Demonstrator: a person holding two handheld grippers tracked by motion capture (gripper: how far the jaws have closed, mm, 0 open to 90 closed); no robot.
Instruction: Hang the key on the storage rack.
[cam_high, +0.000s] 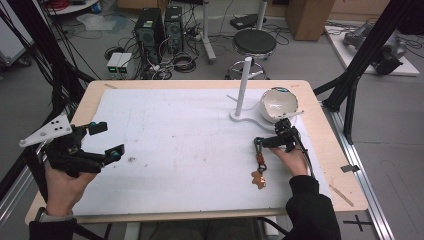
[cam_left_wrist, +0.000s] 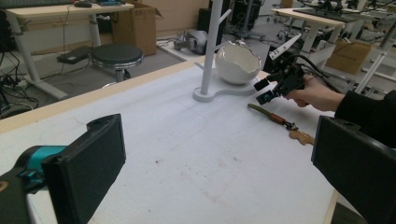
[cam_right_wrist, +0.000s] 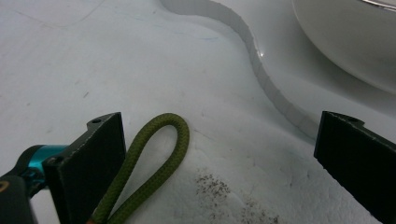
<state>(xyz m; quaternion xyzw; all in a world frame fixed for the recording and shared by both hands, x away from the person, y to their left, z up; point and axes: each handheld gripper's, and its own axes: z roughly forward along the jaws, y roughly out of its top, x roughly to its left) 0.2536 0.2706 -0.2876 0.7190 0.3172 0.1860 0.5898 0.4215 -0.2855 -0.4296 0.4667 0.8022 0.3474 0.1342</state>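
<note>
A keychain lies on the white mat (cam_high: 175, 140), with an olive-green cord loop (cam_high: 257, 146), an orange clip and a brown figure-shaped charm (cam_high: 258, 179). My right gripper (cam_high: 267, 135) is open and low over the loop end. In the right gripper view the green loop (cam_right_wrist: 154, 158) rests on the mat just inside the left jaw, and the right gripper (cam_right_wrist: 219, 163) touches nothing. My left gripper (cam_high: 107, 140) is open and holds nothing, above the mat's left side. The left gripper view looks between the open jaws of the left gripper (cam_left_wrist: 219, 172) at the keychain (cam_left_wrist: 275, 117) and the right gripper (cam_left_wrist: 273, 88).
A white stand (cam_high: 243, 85) with an upright post and a flat curved base (cam_right_wrist: 261, 70) stands at the back right of the mat. A white bowl (cam_high: 279, 104) sits next to it, just behind the right gripper. A stool, computers and cables are on the floor beyond the table.
</note>
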